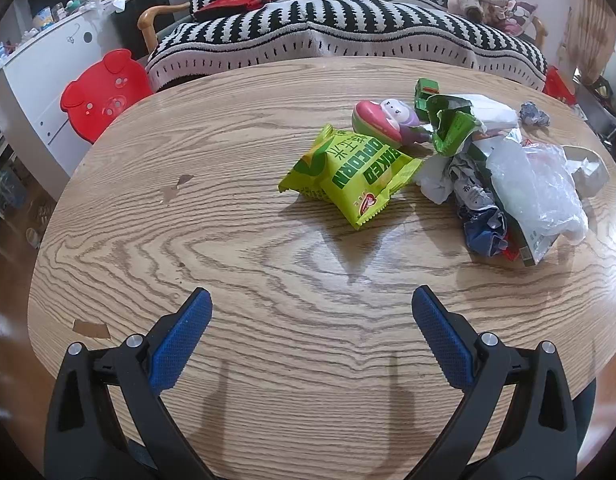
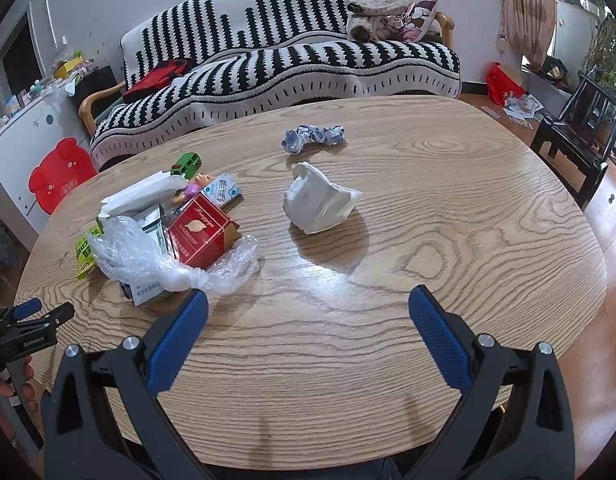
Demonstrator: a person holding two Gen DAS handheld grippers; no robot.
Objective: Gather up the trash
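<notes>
Trash lies on a round wooden table [image 1: 228, 240]. In the left wrist view a green popcorn bag [image 1: 347, 176] lies ahead, with a pile of clear plastic [image 1: 535, 188], torn green wrappers [image 1: 451, 128] and crumpled blue paper [image 1: 483, 232] to its right. My left gripper [image 1: 311, 304] is open and empty, short of the bag. In the right wrist view a crumpled white paper [image 2: 319, 200] lies ahead, a blue-white wad [image 2: 311, 138] beyond it, and a red box [image 2: 202, 230] under clear plastic [image 2: 156, 260] at left. My right gripper [image 2: 308, 304] is open and empty.
A pink and purple toy figure [image 1: 383, 122] and a small green toy [image 1: 425, 92] lie among the trash. A black-and-white striped sofa [image 2: 288, 68] stands behind the table. A red pig-shaped stool [image 1: 104, 98] is at left, a dark chair [image 2: 579, 136] at right.
</notes>
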